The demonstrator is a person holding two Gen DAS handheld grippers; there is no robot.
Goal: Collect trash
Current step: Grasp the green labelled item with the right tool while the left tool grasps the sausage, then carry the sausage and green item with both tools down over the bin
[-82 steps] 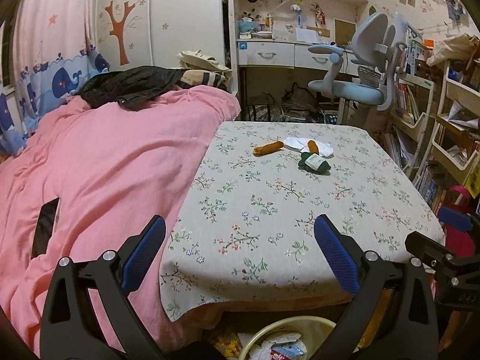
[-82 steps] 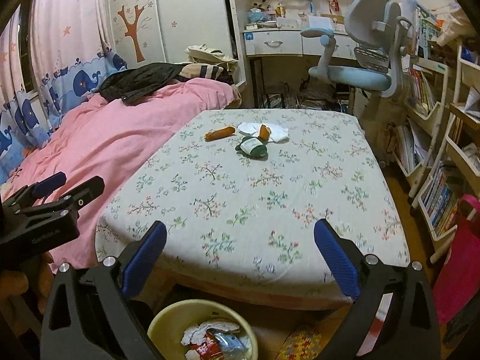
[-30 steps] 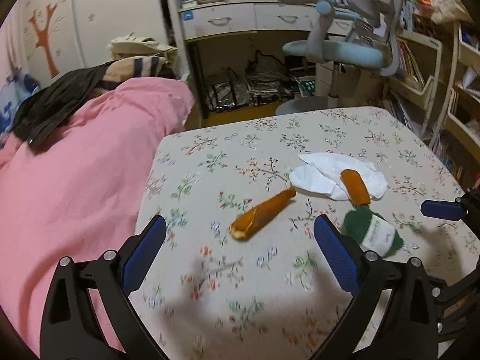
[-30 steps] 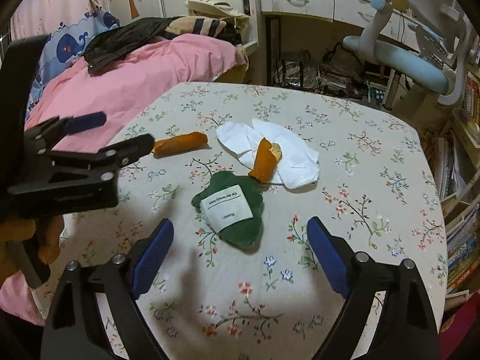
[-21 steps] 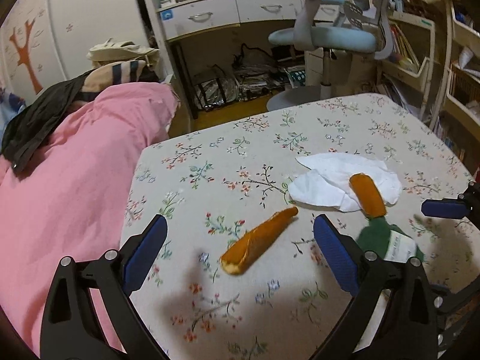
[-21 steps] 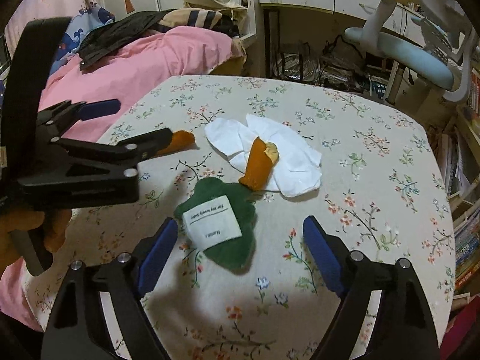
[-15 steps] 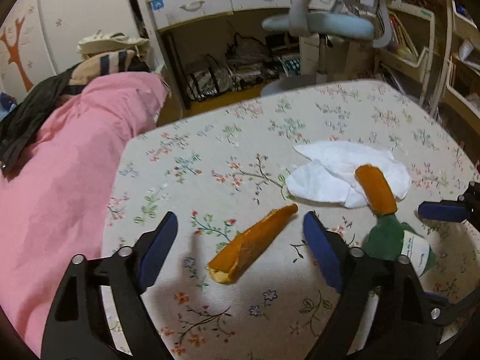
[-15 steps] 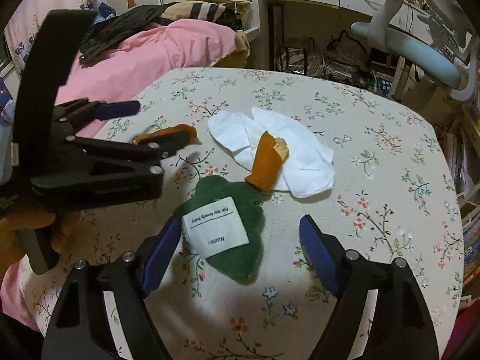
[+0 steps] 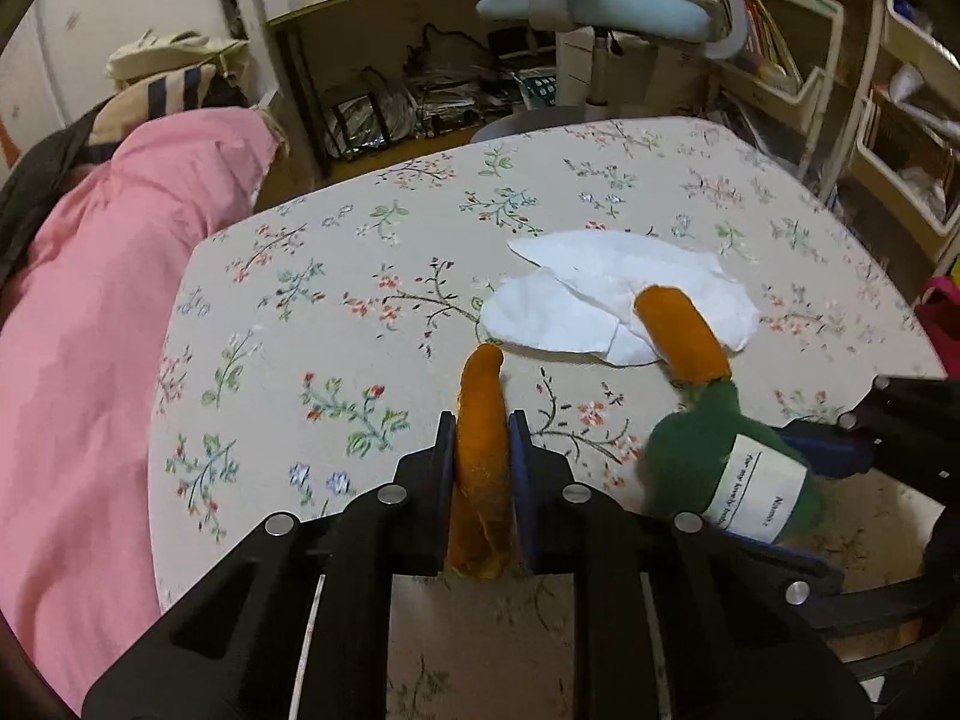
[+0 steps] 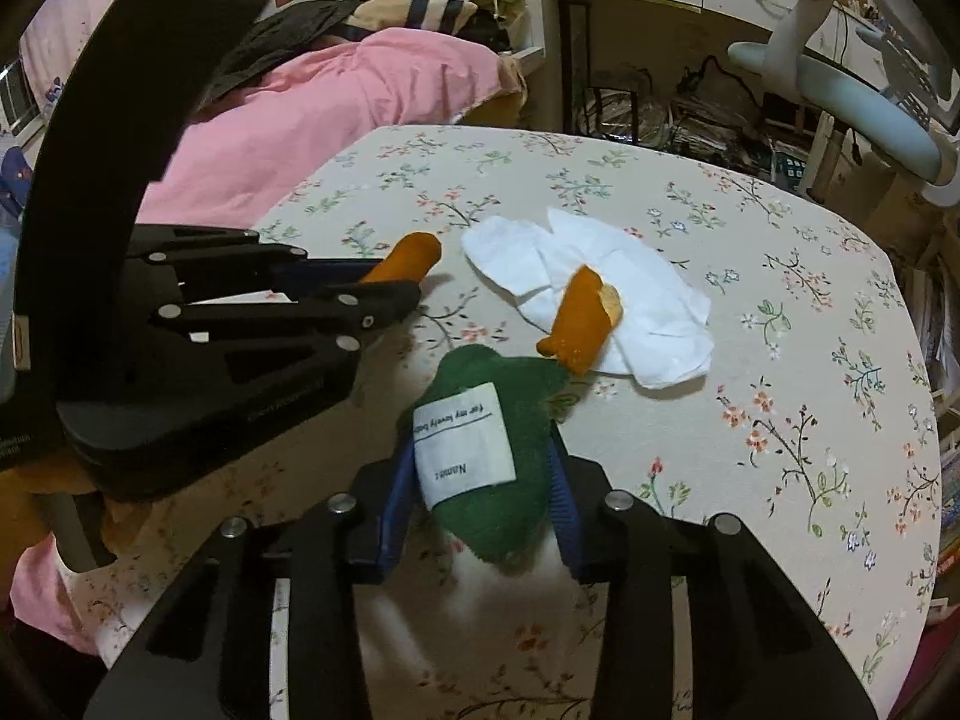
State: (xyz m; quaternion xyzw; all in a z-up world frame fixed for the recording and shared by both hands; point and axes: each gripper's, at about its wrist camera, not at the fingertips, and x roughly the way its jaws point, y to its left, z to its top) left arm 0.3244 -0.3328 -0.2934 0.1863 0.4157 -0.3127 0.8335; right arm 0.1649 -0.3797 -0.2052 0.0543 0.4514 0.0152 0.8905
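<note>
On the floral tablecloth, my left gripper is shut on an orange roll-shaped piece; its far tip shows in the right wrist view. My right gripper is shut on a green felt piece with a white label, also seen in the left wrist view. A second orange piece lies on a white crumpled tissue, touching the green piece's far end.
The floral-cloth table stands beside a bed with a pink blanket on the left. A blue desk chair and a desk stand behind it. Shelves with books line the right side.
Both grippers moved forward over the table from near its front edge and closed: the left on the orange piece, the right on the green labelled piece.
</note>
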